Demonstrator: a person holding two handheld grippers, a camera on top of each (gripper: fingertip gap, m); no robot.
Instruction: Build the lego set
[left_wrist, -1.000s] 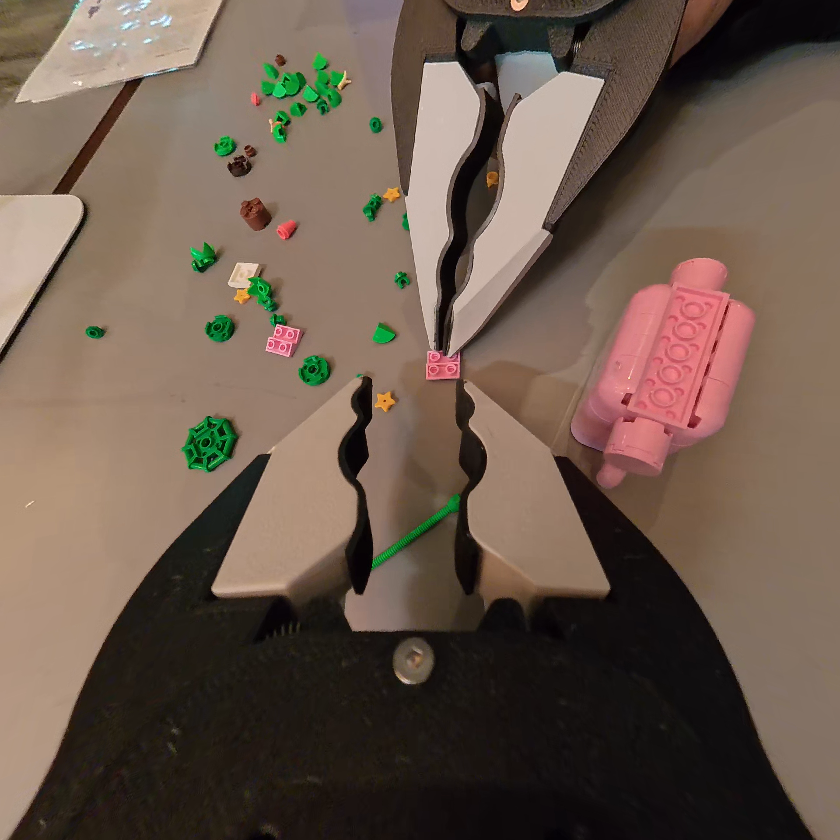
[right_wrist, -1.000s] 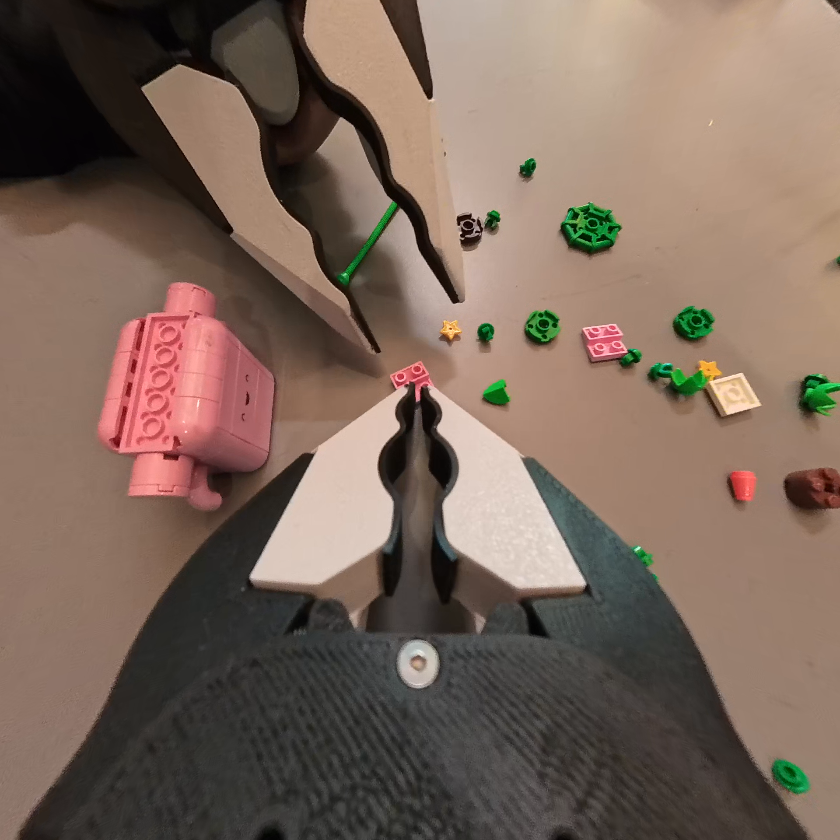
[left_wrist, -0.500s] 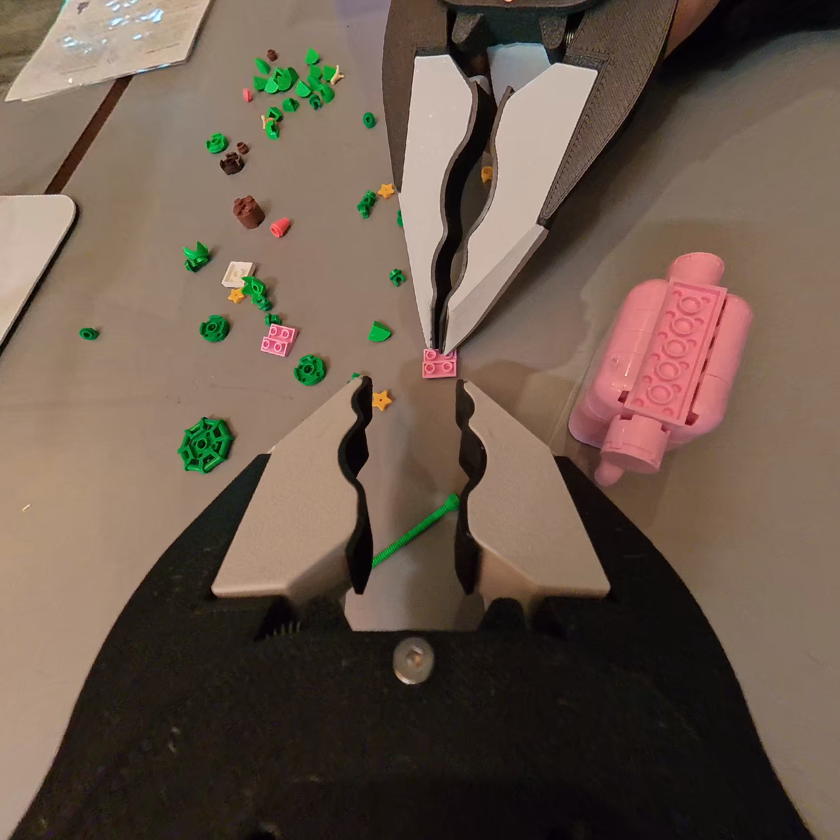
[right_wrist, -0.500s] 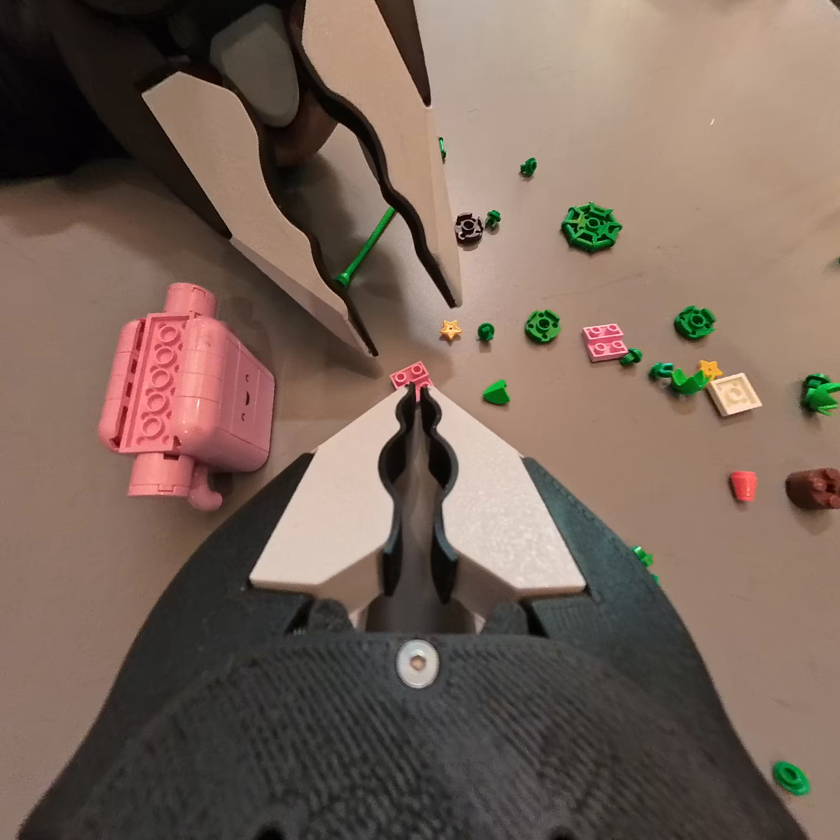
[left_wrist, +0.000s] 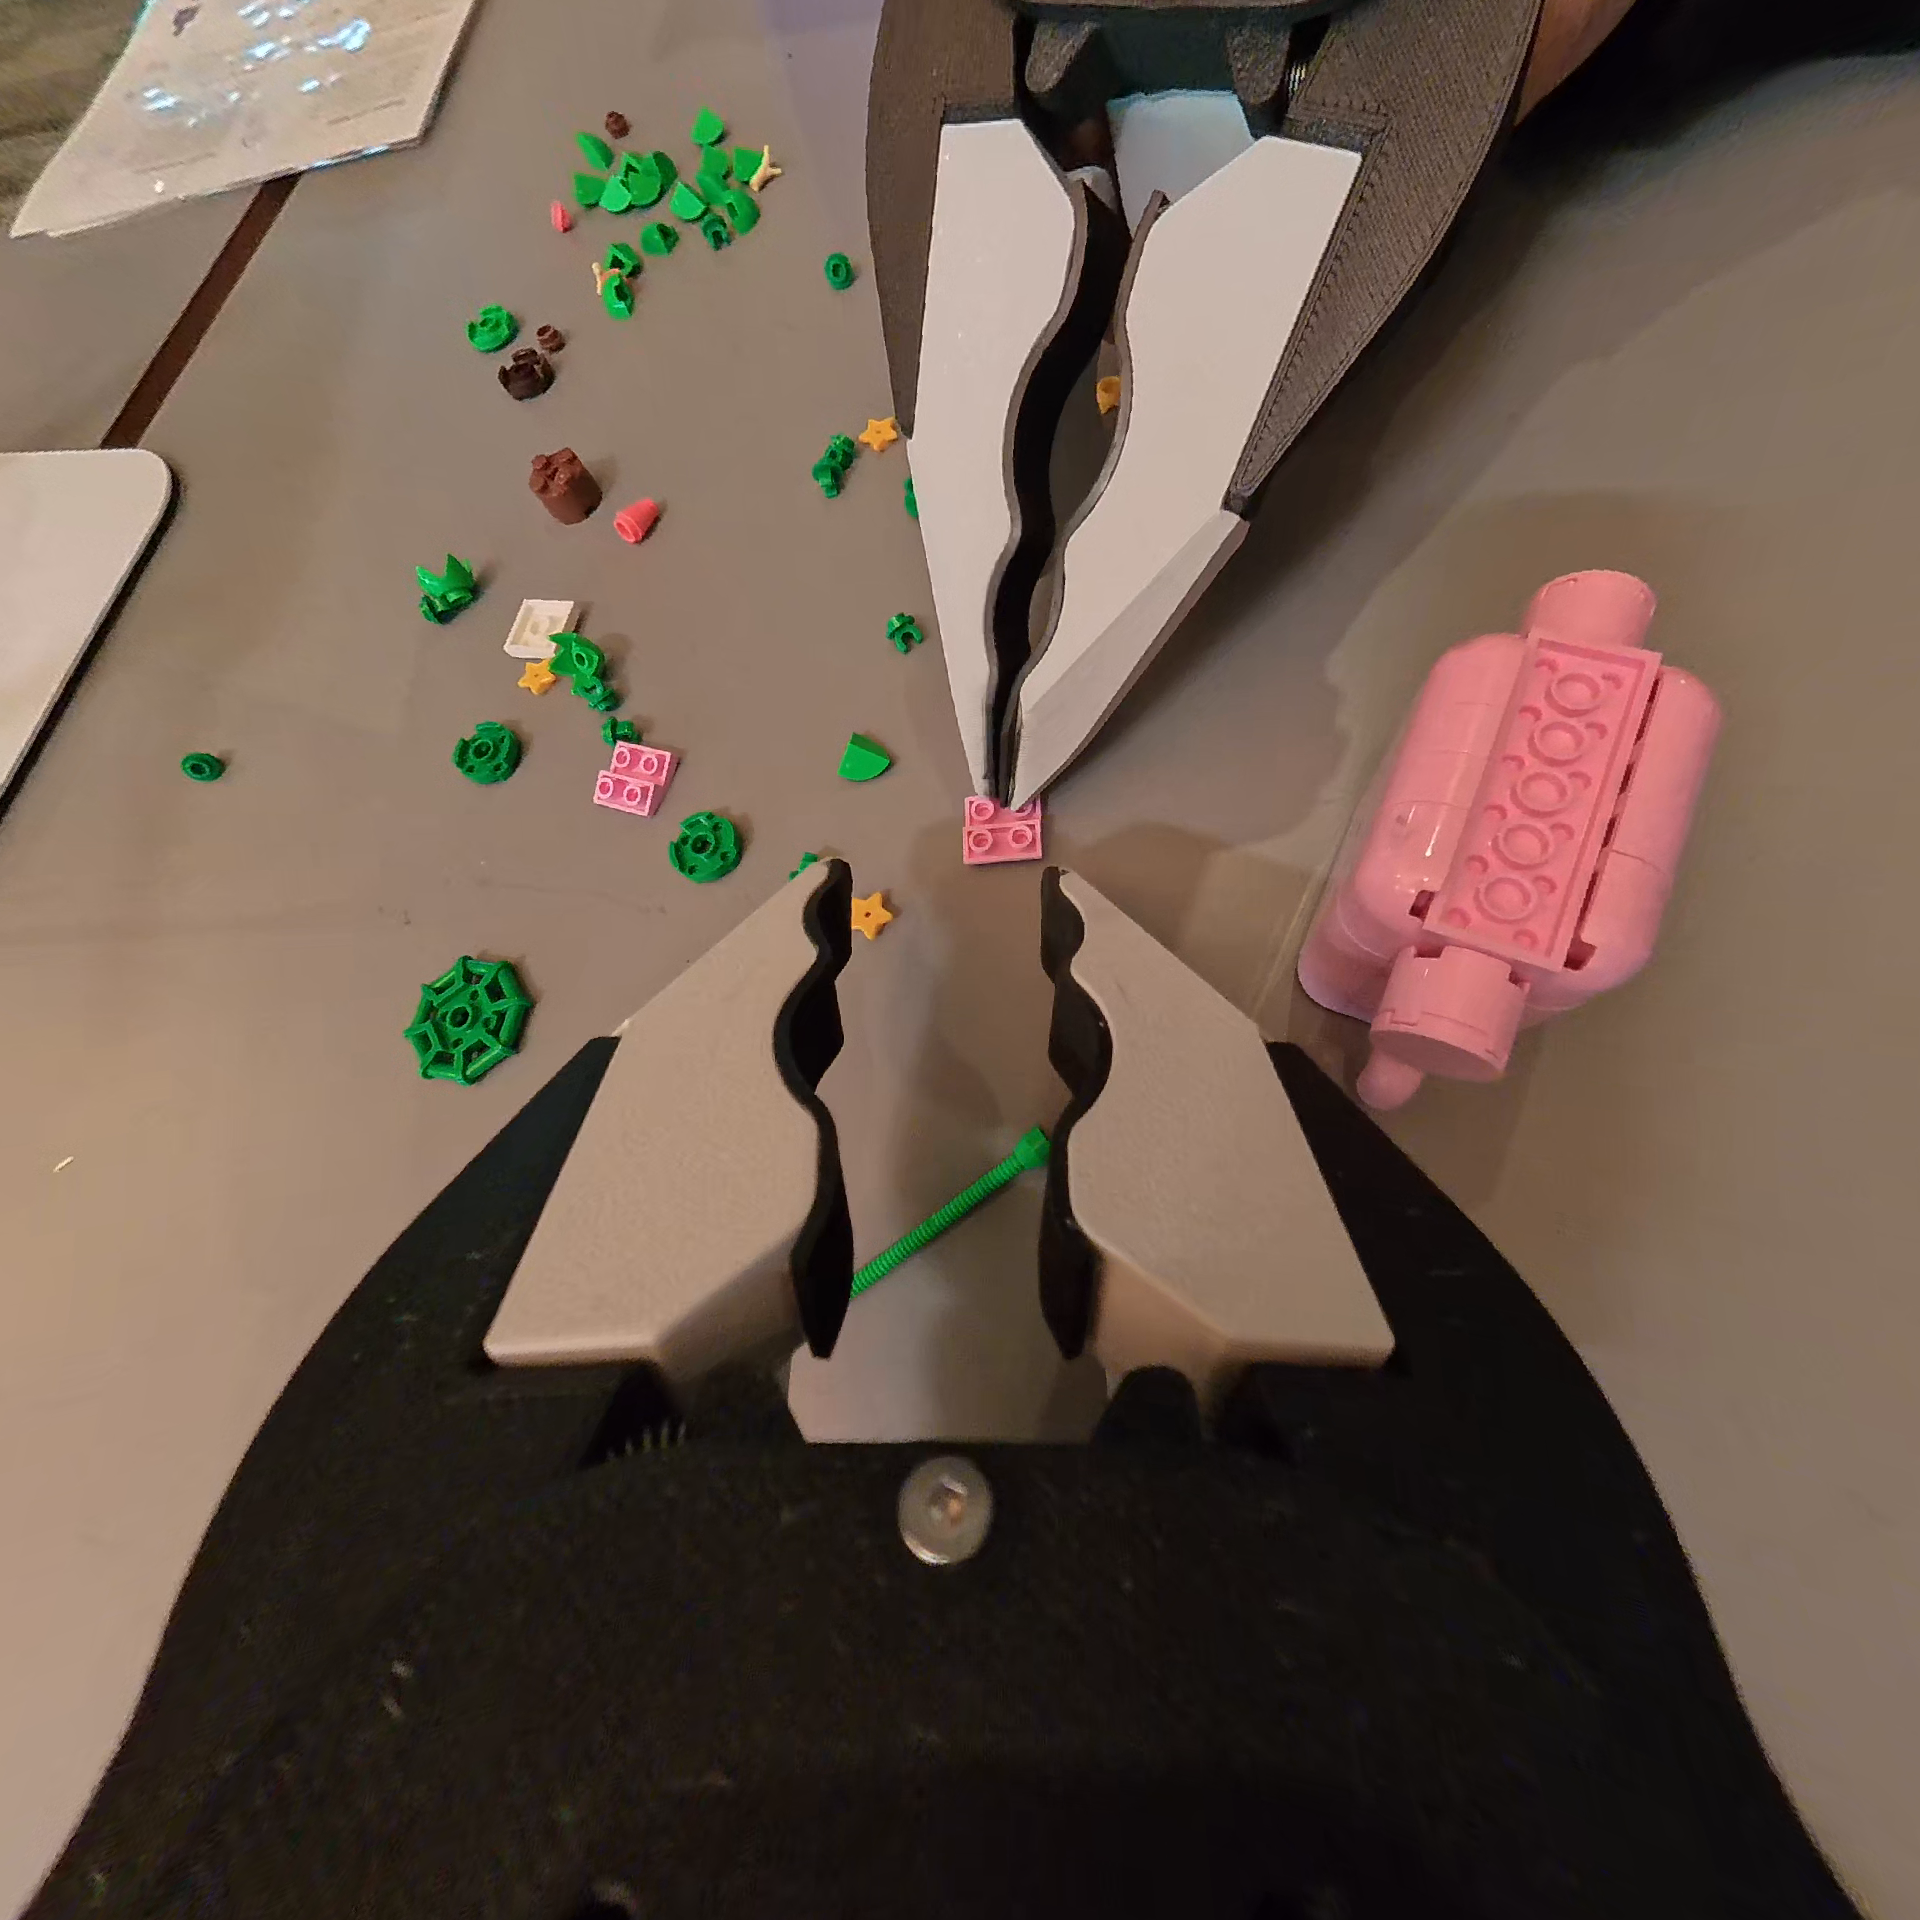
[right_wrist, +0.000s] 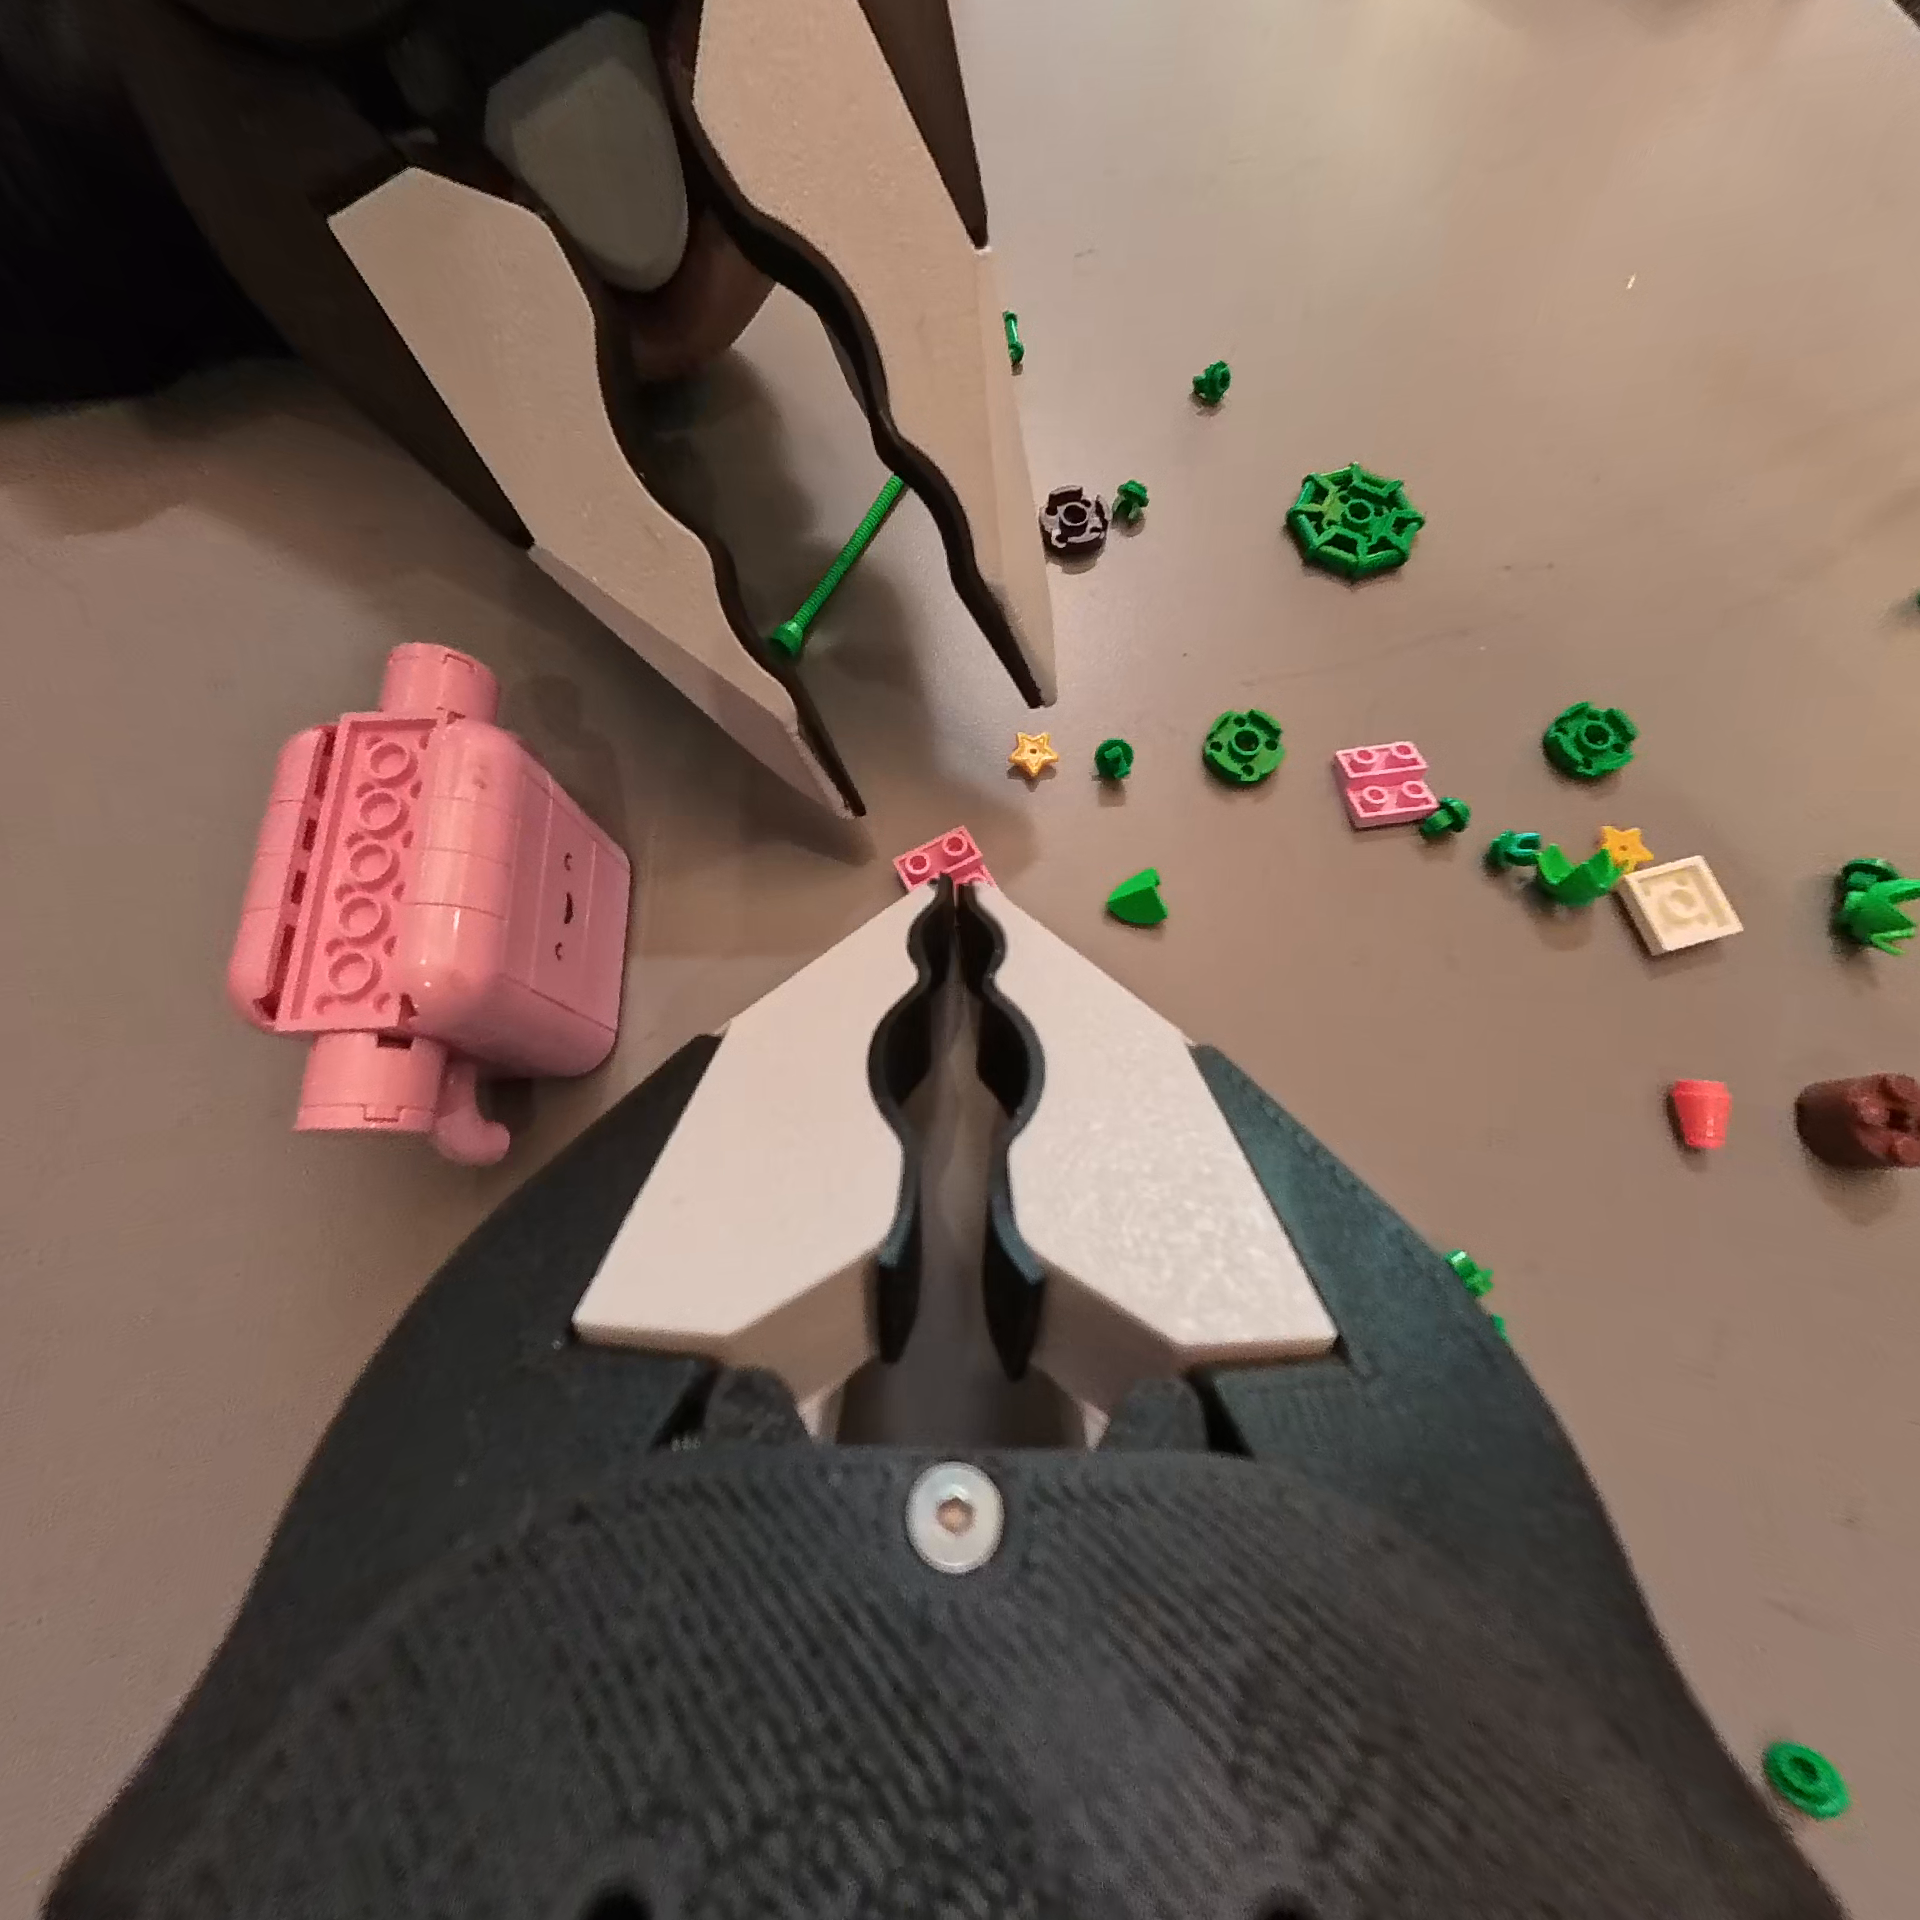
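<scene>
small pink plate (left_wrist: 1002, 830): we see it flat on the table (left_wrist: 1558, 312), studs up, roughly square, no clear long axis | right claw (right_wrist: 951, 891): tips together, pinching its edge | left claw (left_wrist: 945, 883): spread apart, just beside it, nothing held | pink build (left_wrist: 1507, 842): lies beside, long axis running away from our left camera
</scene>
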